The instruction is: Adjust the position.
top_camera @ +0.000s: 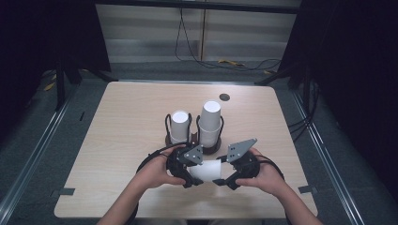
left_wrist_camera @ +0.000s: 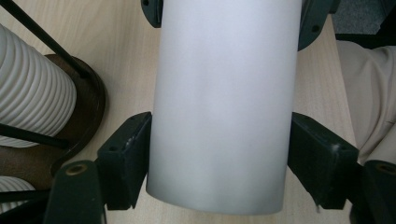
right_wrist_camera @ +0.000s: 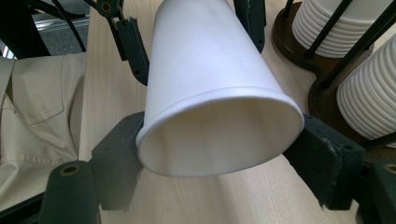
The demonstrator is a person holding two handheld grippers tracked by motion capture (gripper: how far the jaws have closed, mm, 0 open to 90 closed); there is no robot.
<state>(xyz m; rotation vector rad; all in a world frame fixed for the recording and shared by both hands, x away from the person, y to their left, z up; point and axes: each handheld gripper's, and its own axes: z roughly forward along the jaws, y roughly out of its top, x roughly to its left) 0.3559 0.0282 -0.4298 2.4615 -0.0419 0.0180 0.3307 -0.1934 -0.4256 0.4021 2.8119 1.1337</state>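
A: Nearest the lens in the right gripper view is the open rim of the white paper cup (right_wrist_camera: 219,126), lying sideways above the table (top_camera: 117,154), with the right gripper (right_wrist_camera: 219,158) clamped on it near the rim.

B: The left gripper (left_wrist_camera: 218,156) pinches its base end. I'd squeeze lightly so it doesn't crumple.

A: The high view adds both cup stacks (top_camera: 179,126) standing in the holder (top_camera: 212,149) just behind.

- both grippers, left gripper (top_camera: 193,179) and right gripper (top_camera: 224,180), are chunky black, each topped with a grey three-cornered plate
- black cables loop off them
- person wears beige clothing (right_wrist_camera: 32,116)
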